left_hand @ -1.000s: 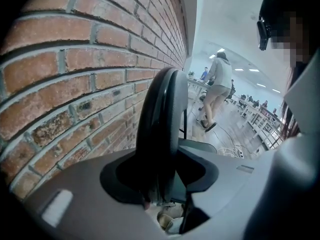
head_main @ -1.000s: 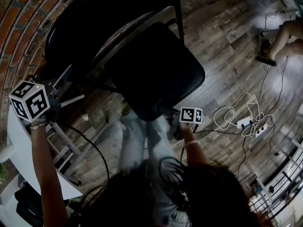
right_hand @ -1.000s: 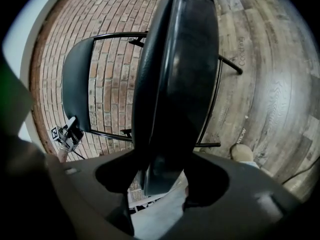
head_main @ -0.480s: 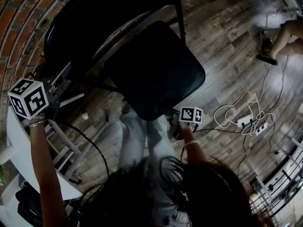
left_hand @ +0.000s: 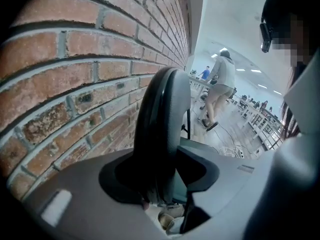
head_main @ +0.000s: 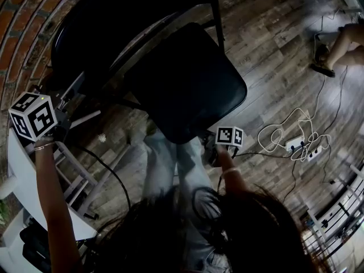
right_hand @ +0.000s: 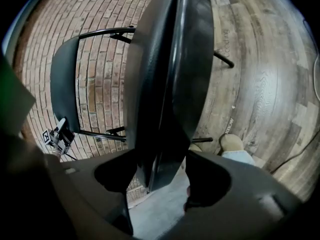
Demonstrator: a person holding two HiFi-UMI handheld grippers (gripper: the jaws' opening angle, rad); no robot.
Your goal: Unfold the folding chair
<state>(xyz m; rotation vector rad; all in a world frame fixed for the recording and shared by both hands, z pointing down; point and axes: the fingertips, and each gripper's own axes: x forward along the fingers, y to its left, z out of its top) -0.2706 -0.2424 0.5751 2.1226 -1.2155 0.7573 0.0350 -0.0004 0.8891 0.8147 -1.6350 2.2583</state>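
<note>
The chair (head_main: 187, 81) stands in the upper middle of the head view. Its long axis runs from the backrest (head_main: 114, 27) at upper left, close to the brick wall (head_main: 23, 21), down to the seat's front edge at lower centre. The seat (right_hand: 170, 74) shows edge-on in the right gripper view and rises straight up the frame.

The left gripper (left_hand: 160, 181) is closed on the backrest's rim, which fills the gap between its jaws; the wall lies just beside it on the left. The right gripper (right_hand: 159, 176) is clamped on the seat's front edge, with the backrest and its bars beyond at left.

Bare wooden floor (head_main: 267, 56) lies open to the right of the seat. Farther right, white cables and a power strip (head_main: 296, 147) lie on the floor, and another person's leg (head_main: 341, 41) shows at upper right. A white table (head_main: 17, 169) sits at lower left, behind the left gripper. The holder's legs (head_main: 170, 164) stand just below the seat's front edge.
</note>
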